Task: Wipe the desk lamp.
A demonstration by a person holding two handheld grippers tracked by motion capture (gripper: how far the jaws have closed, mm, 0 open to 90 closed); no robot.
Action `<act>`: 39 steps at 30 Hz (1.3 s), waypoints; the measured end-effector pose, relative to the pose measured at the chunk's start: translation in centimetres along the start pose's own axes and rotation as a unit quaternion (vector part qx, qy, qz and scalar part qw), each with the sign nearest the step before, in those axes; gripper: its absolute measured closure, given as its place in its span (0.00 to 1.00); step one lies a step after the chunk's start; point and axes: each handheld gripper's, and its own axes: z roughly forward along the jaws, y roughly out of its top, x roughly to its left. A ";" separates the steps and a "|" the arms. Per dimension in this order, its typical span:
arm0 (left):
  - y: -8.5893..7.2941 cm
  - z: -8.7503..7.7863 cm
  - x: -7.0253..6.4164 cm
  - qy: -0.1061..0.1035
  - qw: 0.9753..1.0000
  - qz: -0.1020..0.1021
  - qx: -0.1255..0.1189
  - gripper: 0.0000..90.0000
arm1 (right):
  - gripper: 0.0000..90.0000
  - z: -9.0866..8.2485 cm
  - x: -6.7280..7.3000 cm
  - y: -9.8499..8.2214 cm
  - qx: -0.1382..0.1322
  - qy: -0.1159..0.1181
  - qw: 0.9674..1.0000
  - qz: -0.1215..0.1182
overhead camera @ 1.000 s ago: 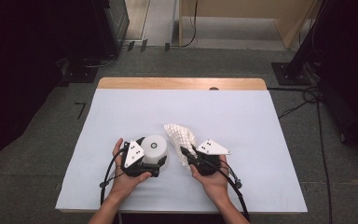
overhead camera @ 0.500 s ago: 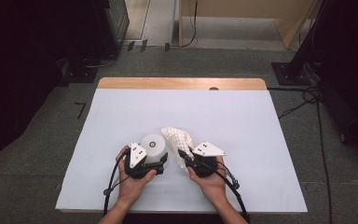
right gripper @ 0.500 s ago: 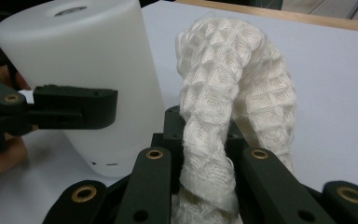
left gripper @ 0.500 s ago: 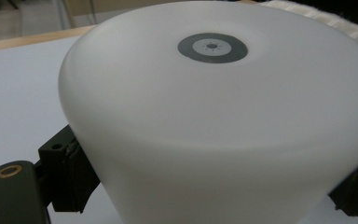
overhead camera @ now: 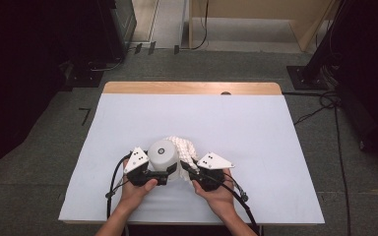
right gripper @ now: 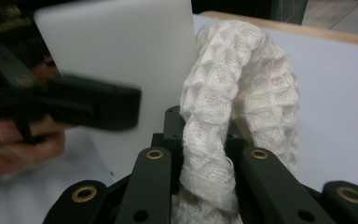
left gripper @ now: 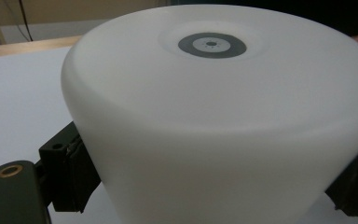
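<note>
Both hands have drawn a little nearer the table's near edge since the earlier frames, carrying the cup [overhead camera: 163, 156] and cloth [overhead camera: 186, 148] along, and the left gripper's [overhead camera: 163, 172] jaws have just been closing slightly, the cup between them. That gripper now stands wide, its fingers [left gripper: 67, 175] set against the opposite sides of the upturned white cup, low on its wall, so the cup looks held. The right gripper [overhead camera: 186, 169] is clamped tight on a fold of the waffle-weave cloth, whose free end arches up and leans against the cup's side. Cup and cloth sit together near the middle of the table's near edge. By its look the cup is light, stiff plastic with a smooth, tapering wall, so it could slip upward out of a loose hold; a grip low down, where it is broadest, seems the safest. The cloth is soft and limp, unlikely to slide from a pinch, and best taken by a bunched fold as it is now. A pale sheet covers the table [overhead camera: 256, 142], leaving a strip of bare wood along the far edge. Around it lies grey carpet, with dark equipment at the left, a stand and cables at the right, and a pale wooden panel beyond.
</note>
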 end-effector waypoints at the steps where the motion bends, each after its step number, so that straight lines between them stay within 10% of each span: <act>1: 0.0 0.1 -0.2 0.000 1.000 0.005 0.004 0.10 | 0.88 -0.3 0.0 0.3 -0.008 0.000 1.000 -0.005; 8: -0.1 0.5 -0.6 -0.011 1.000 0.021 0.016 0.10 | 0.88 -1.7 0.3 1.5 -0.042 -0.012 0.999 -0.022; 19: 0.5 -0.6 0.6 0.001 1.000 0.013 -0.008 0.10 | 0.88 0.8 0.3 -0.7 0.027 -0.009 1.000 -0.007; 30: -0.2 0.9 -0.5 -0.028 0.999 0.040 0.022 0.10 | 0.88 -1.6 -0.1 1.1 -0.040 -0.015 0.999 -0.022; 39: -0.1 0.7 0.0 -0.031 0.999 0.018 -0.004 0.09 | 0.88 -0.3 -1.2 -1.4 0.004 0.002 1.000 0.008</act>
